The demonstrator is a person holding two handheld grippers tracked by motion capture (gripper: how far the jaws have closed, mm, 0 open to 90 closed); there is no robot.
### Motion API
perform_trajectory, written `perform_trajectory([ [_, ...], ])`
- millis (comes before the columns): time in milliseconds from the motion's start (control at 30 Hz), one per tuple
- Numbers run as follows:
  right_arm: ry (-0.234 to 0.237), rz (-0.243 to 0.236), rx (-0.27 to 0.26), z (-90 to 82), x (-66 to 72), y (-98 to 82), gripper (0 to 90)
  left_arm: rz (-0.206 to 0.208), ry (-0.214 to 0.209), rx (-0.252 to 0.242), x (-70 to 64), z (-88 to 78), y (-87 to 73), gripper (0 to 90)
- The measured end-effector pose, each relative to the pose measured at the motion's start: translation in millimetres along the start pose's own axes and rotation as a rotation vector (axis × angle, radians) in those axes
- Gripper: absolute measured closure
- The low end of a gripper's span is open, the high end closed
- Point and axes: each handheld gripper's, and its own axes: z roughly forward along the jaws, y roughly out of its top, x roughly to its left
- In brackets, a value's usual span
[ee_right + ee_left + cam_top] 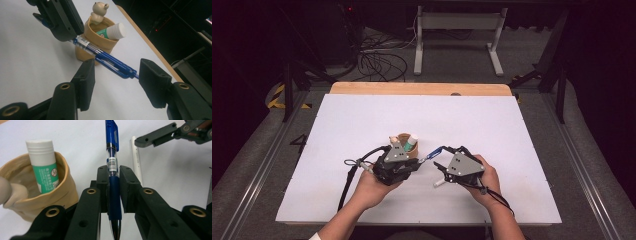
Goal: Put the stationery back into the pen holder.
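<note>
My left gripper [113, 173] is shut on the barrel of a blue pen [114, 195], which sticks out toward the right gripper. In the high view the left gripper [416, 163] sits just in front of a tan cup [402, 143] with a small bear figure on its rim. A white and green glue stick [43, 167] leans inside the cup [58, 195]. My right gripper [116, 72] stands open, with the clip end of the blue pen [117, 66] between its jaws and untouched by the pads. A white pen [137, 162] lies on the table under the right gripper [443, 159].
The white table top [362, 115] has a wooden strip [422, 88] along its far edge. Beyond it stand a white frame [457, 35] and loose cables [379, 60] on the floor. A black cable [348, 180] trails from the left gripper.
</note>
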Motion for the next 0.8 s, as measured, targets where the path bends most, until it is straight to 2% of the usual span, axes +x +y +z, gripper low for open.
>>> perform_trajectory([
  [300, 0.004, -0.064, 0.003, 2.2, 4.7, 1.1, 47.9, 0.022, -0.017, 0.019, -0.5, 4.8, 8.5, 79.3],
  [500, -0.004, -0.122, 0.028, 5.3, 9.3, 1.5, 49.8, 0.028, -0.037, 0.026, -1.4, 9.0, 12.0, 79.3],
  [667, -0.024, -0.195, 0.059, 9.2, 15.7, 2.3, 53.2, 0.043, -0.049, 0.045, -3.9, 11.6, 15.1, 79.2],
  [800, -0.042, -0.272, 0.085, 12.5, 23.4, 3.8, 57.7, 0.041, -0.055, 0.050, -5.6, 15.2, 17.1, 79.2],
])
